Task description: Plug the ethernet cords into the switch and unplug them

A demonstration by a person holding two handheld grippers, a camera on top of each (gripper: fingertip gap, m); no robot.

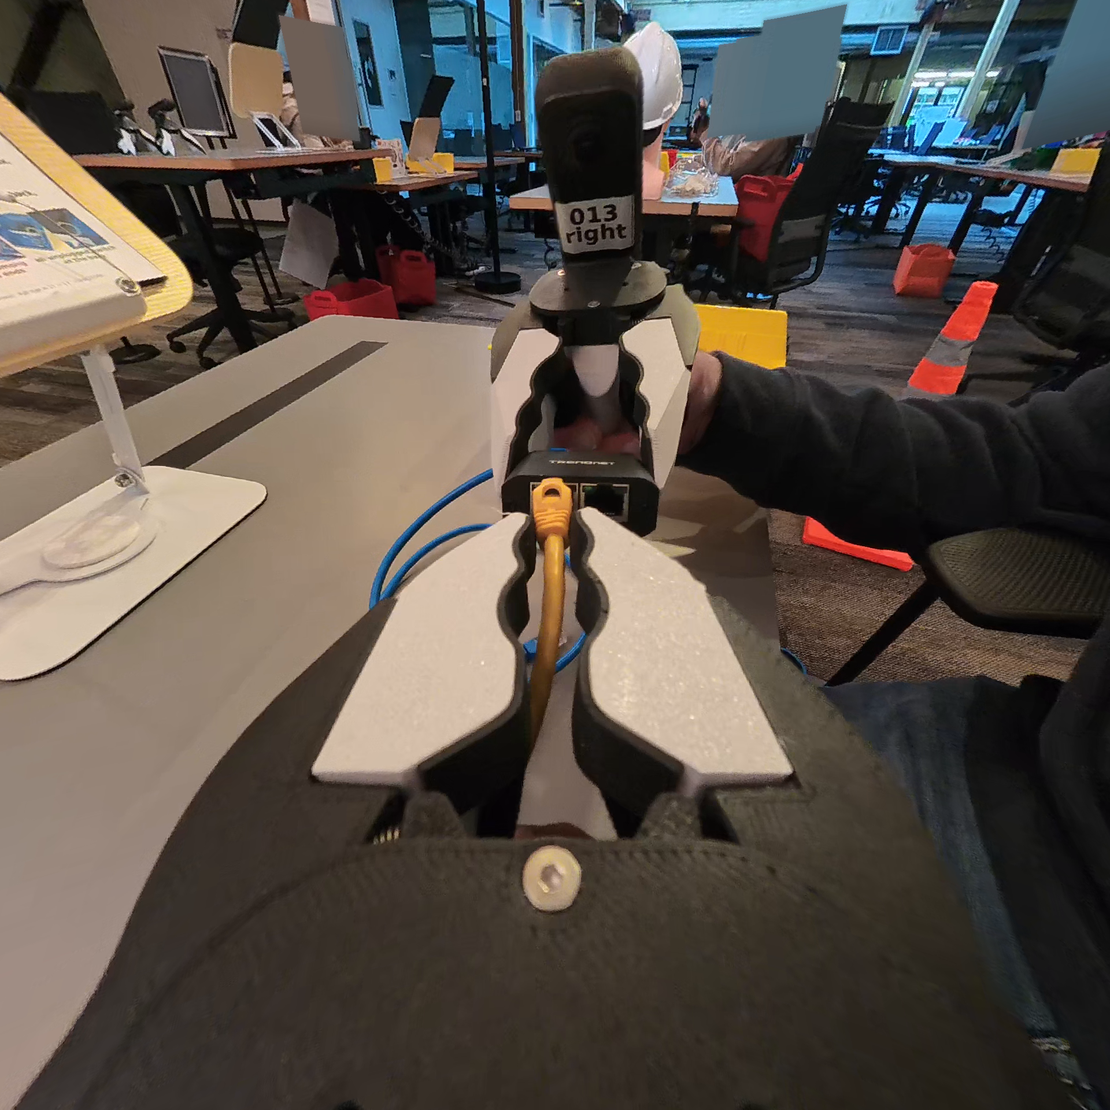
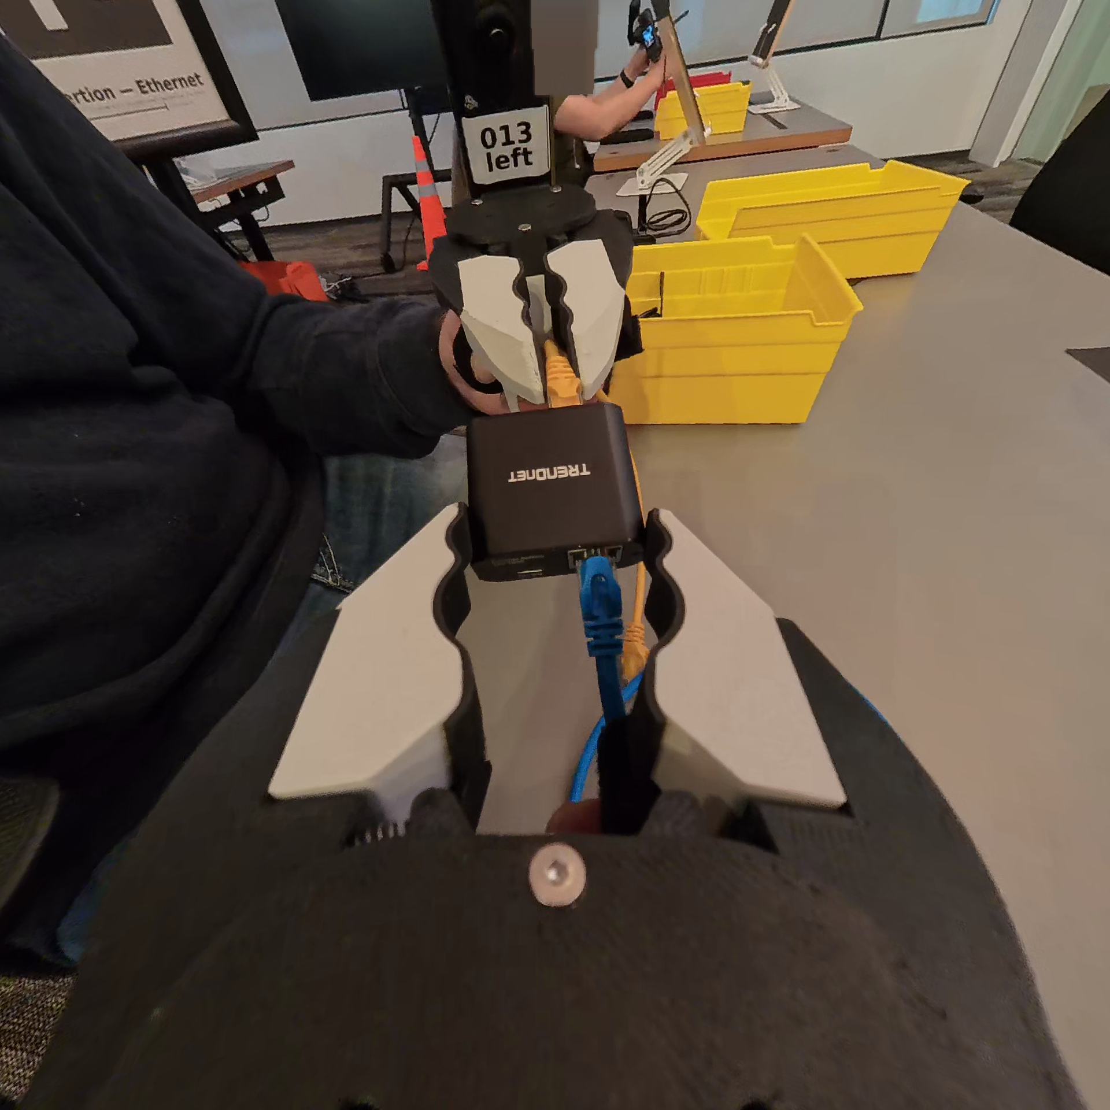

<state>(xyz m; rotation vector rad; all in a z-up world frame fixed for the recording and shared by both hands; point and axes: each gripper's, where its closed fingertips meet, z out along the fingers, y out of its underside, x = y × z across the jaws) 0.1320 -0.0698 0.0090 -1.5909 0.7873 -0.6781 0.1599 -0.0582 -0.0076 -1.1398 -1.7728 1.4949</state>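
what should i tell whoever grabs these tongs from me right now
Left tongs: shut on the orange cord, just behind its plug, which sits in a port on the switch.
Right tongs: gripping the black switch by its sides, holding it over the edge of the grey table.
Blue cord: plugged into the opposite face of the switch, its slack looping on the table.
A second orange plug hangs loose beside the blue one.
Done: both cords have an end seated.
Left: I cannot tell whether the orange plug is going in or coming out; both cords are yet to be unplugged.
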